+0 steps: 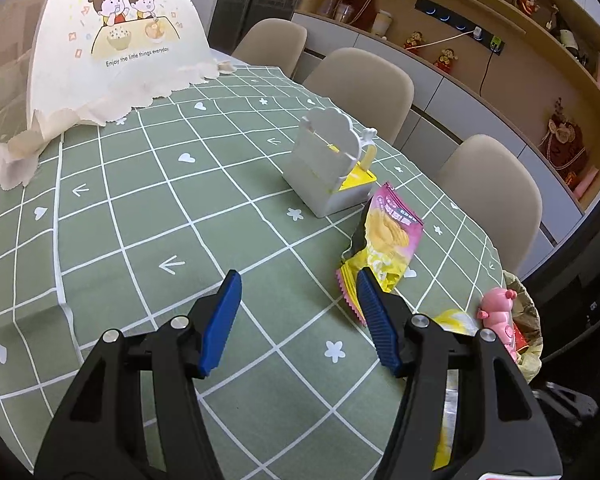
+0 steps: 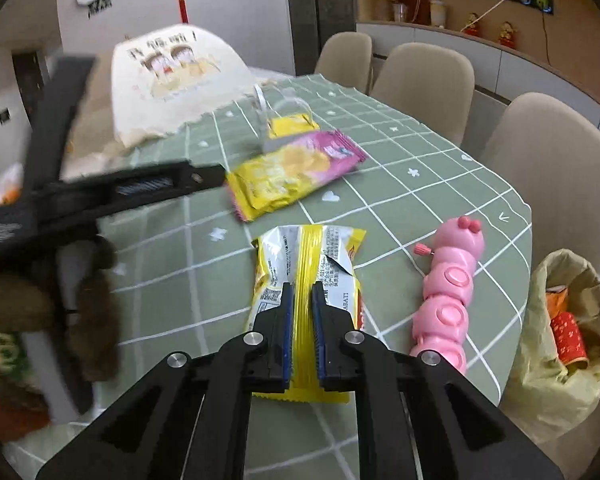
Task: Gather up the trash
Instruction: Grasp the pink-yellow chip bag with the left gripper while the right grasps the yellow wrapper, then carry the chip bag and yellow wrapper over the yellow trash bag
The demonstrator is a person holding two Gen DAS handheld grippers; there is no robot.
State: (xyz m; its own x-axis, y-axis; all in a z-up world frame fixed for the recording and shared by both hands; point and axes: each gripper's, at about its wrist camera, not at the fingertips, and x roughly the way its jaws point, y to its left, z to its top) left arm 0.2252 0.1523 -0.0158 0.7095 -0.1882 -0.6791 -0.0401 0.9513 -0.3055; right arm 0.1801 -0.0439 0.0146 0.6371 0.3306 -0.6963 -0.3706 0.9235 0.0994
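In the right wrist view a flattened yellow and silver snack wrapper (image 2: 320, 256) lies on the green checked tablecloth (image 2: 172, 280). My right gripper (image 2: 303, 294) is shut on its yellow middle seam at the near end. A pink and yellow chip bag (image 2: 296, 172) lies farther back. In the left wrist view that chip bag (image 1: 388, 232) sits just beyond the right finger of my left gripper (image 1: 297, 280), which hangs open over bare cloth with nothing between its pads. A yellowish trash bag (image 2: 560, 320) with red and orange rubbish inside hangs beside the table's right edge.
A pink caterpillar toy (image 2: 448, 292) lies right of the wrapper, near the table edge. A small white box with a yellow liner (image 1: 328, 164) stands behind the chip bag. A tall cartoon-printed food cover (image 1: 116, 40) fills the far left. Beige chairs (image 1: 364, 88) line the far side.
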